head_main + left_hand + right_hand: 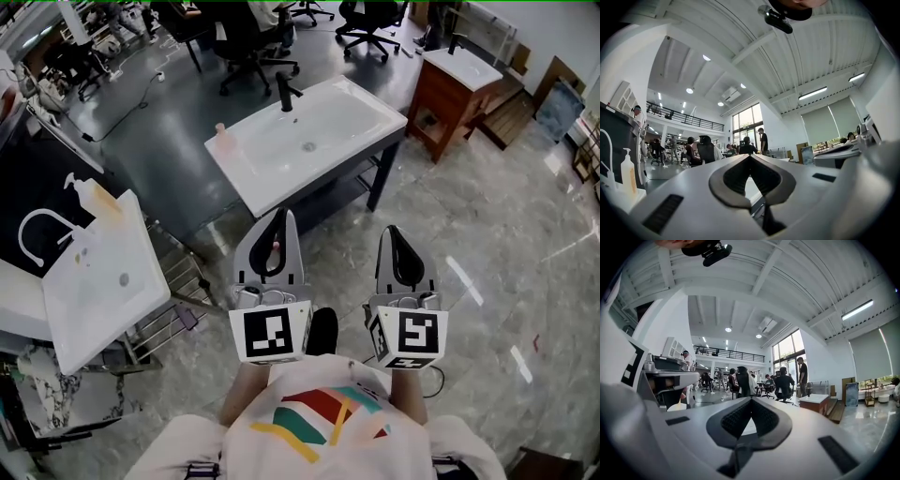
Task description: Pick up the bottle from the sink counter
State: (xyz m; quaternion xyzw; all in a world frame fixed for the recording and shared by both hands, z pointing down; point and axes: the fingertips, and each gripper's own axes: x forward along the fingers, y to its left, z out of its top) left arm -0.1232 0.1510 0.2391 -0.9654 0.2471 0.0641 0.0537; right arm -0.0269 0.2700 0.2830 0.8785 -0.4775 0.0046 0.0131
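Observation:
A small pinkish bottle (222, 140) stands on the left corner of the white sink counter (352, 117) in the head view, left of the basin and its black faucet (286, 93). My left gripper (280, 217) is held over the floor short of that counter, shut with nothing in it. To its right, level with it, my right gripper (394, 233) is shut and empty too. In the left gripper view the jaw tips (750, 157) meet, and a pump bottle (627, 171) stands far left. The right gripper view shows its tips (751, 399) touching.
A second white sink (94, 281) with a curved white tap (42, 225) and a pump bottle (97, 199) stands at the left. A brown sink cabinet (450, 94) is at the back right. Office chairs (248, 47) and seated people lie beyond, with glossy stone floor (506, 244) to the right.

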